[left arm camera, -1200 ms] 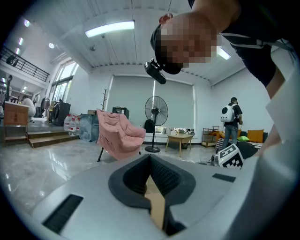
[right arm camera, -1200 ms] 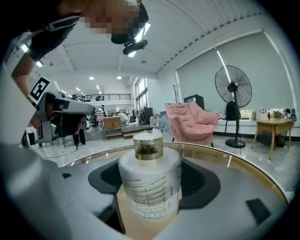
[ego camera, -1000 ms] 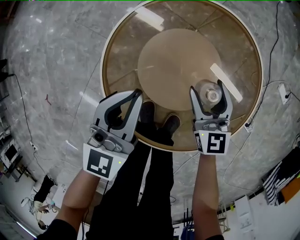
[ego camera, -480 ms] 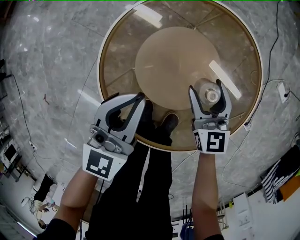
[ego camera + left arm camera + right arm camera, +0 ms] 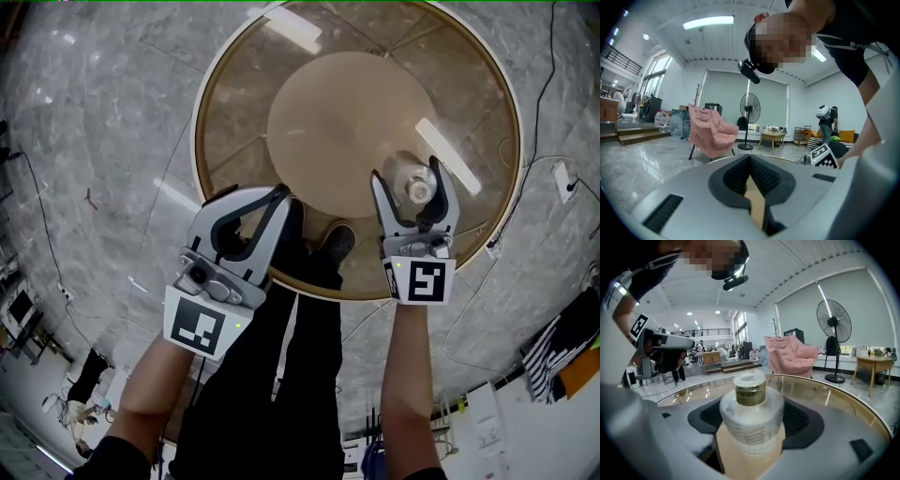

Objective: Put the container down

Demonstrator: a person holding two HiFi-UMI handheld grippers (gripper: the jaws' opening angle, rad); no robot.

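A clear container [image 5: 413,184] with a gold neck and a white cap stands upright between the jaws of my right gripper [image 5: 406,176], which is shut on it over the near right part of the round glass table [image 5: 234,103]. In the right gripper view the container [image 5: 751,416] fills the space between the grey jaws. Whether its base touches the glass I cannot tell. My left gripper [image 5: 277,193] hovers at the table's near edge, shut, with nothing in it; the left gripper view shows its fingertips [image 5: 750,158] meeting.
The table has a beige round base [image 5: 342,117] under the glass and a wooden rim [image 5: 200,131]. The person's shoes [image 5: 323,239] show beneath the near edge. Cables [image 5: 548,103] and a socket block [image 5: 565,183] lie on the marble floor at the right.
Almost nothing: the whole view has drifted slightly, and the right gripper with the container sits a little farther in over the table. The left gripper has not moved.
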